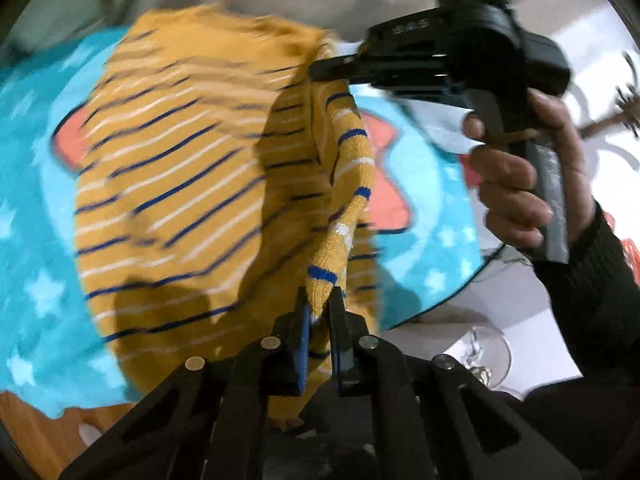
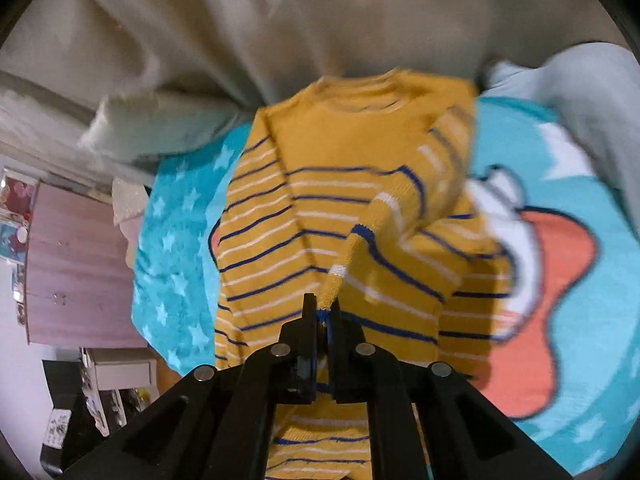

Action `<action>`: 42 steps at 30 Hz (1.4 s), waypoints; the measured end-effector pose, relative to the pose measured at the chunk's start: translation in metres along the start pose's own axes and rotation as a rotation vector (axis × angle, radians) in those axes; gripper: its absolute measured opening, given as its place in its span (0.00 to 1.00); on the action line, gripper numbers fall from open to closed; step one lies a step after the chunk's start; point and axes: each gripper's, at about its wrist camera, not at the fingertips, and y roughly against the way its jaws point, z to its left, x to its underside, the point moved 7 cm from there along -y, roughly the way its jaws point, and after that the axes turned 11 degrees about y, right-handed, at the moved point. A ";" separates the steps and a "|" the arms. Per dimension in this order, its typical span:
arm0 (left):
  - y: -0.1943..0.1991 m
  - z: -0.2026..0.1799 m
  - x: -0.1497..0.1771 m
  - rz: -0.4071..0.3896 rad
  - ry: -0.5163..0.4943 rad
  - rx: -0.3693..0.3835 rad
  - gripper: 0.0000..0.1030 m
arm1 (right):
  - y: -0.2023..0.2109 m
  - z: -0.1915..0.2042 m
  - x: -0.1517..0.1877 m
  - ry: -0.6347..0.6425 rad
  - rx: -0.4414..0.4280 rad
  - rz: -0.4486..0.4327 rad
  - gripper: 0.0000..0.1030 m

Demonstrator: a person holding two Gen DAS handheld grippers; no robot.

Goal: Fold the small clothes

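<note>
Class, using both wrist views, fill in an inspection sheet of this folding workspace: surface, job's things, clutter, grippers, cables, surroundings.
Surface: turquoise star blanket with a cartoon print.
Job's things: yellow striped sweater, partly lifted off the blanket.
Clutter: wine glass beside the blanket.
Grippers: left gripper shut on a sweater edge; right gripper shut on another; hand on the right handle.
Cables: nothing seen.
Surroundings: grey cloth behind, pink cabinet.

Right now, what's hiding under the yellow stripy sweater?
Under the sweater lies a turquoise starry blanket with a coral and white picture. The sweater covers the picture's middle, so it can't be told.
</note>
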 end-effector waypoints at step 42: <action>-0.107 -0.070 -0.286 -0.022 -0.109 -0.122 0.59 | -0.039 -0.169 0.034 -0.655 -0.111 -0.232 0.52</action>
